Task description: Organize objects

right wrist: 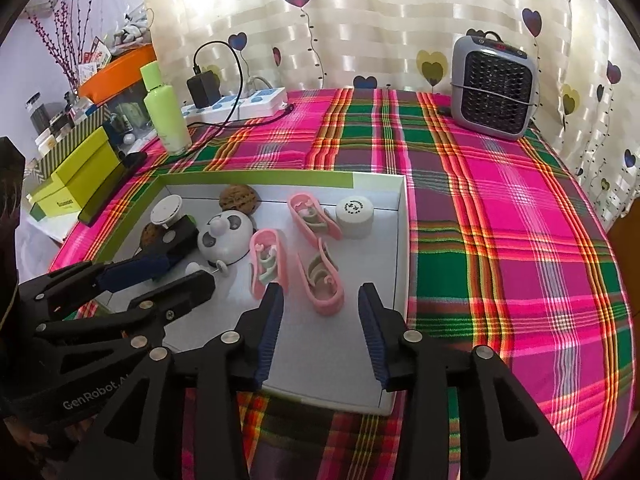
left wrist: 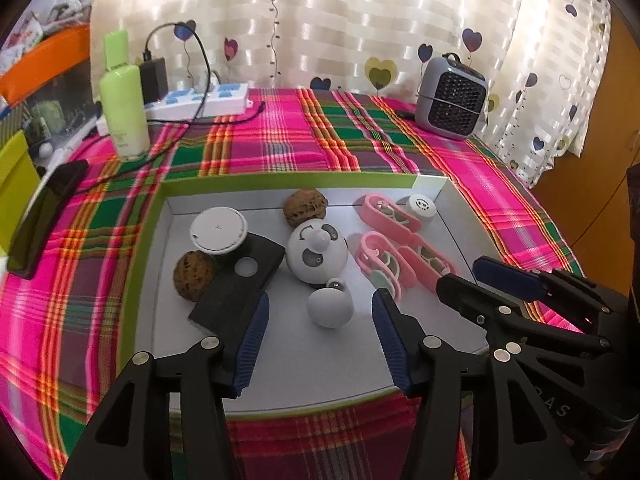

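Observation:
A shallow white box with a green rim point(left wrist: 152, 216) point(right wrist: 403, 240) lies on the plaid cloth. It holds a white panda toy point(left wrist: 316, 254) point(right wrist: 226, 240), a small grey ball point(left wrist: 330, 307), two walnuts point(left wrist: 306, 205) point(left wrist: 194, 274), a black block point(left wrist: 240, 280) with a white disc point(left wrist: 218, 229) on it, three pink clips point(left wrist: 390, 212) point(right wrist: 322, 280) and a white cap point(left wrist: 420, 208) point(right wrist: 354, 216). My left gripper point(left wrist: 320, 340) is open over the box's near part, the ball between its fingers' line. My right gripper point(right wrist: 320, 336) is open, just before a pink clip.
A green bottle point(left wrist: 124, 96) point(right wrist: 166, 114), a power strip with charger point(left wrist: 200, 98) point(right wrist: 236, 104) and cables stand at the back left. A grey heater point(left wrist: 450, 98) point(right wrist: 494, 88) stands at the back right. A phone point(left wrist: 44, 216) and green boxes point(right wrist: 80, 176) lie left.

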The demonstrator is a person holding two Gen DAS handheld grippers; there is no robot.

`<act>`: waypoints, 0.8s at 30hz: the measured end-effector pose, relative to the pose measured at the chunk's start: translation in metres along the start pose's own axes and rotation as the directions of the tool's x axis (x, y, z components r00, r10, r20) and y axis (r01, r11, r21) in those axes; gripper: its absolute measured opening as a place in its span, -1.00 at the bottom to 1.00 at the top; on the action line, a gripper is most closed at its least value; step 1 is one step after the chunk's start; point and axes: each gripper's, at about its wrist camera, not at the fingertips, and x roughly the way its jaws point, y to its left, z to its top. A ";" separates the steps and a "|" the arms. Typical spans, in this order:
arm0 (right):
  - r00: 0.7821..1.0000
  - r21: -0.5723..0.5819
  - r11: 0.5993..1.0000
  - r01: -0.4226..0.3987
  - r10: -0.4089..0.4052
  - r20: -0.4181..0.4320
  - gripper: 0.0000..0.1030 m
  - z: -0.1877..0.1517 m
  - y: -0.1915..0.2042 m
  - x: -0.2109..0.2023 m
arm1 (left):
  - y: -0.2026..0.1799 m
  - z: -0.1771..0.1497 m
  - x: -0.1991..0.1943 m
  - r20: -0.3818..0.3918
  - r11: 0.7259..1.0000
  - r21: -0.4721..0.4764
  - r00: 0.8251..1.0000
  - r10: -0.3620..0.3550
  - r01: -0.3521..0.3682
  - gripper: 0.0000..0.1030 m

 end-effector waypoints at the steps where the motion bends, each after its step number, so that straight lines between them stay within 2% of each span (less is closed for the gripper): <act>1: 1.000 0.001 1.000 -0.001 0.001 0.004 -0.13 0.000 0.001 -0.001 | 0.001 -0.001 -0.003 0.011 1.000 -0.004 1.000 0.005 -0.005 0.03; 4: 1.000 0.012 1.000 0.001 -0.002 0.025 0.00 -0.003 0.002 -0.009 | 0.004 -0.003 -0.012 0.028 1.000 -0.021 1.000 0.008 -0.007 0.04; 16: 0.998 0.001 1.000 0.015 -0.015 0.062 0.00 -0.015 0.014 -0.030 | 0.004 -0.018 -0.034 0.057 1.000 -0.017 0.998 0.002 -0.001 0.04; 24: 0.996 -0.004 1.000 0.024 -0.023 0.090 0.00 -0.026 0.023 -0.046 | 0.002 -0.031 -0.054 0.097 0.999 -0.003 0.995 0.037 -0.037 0.04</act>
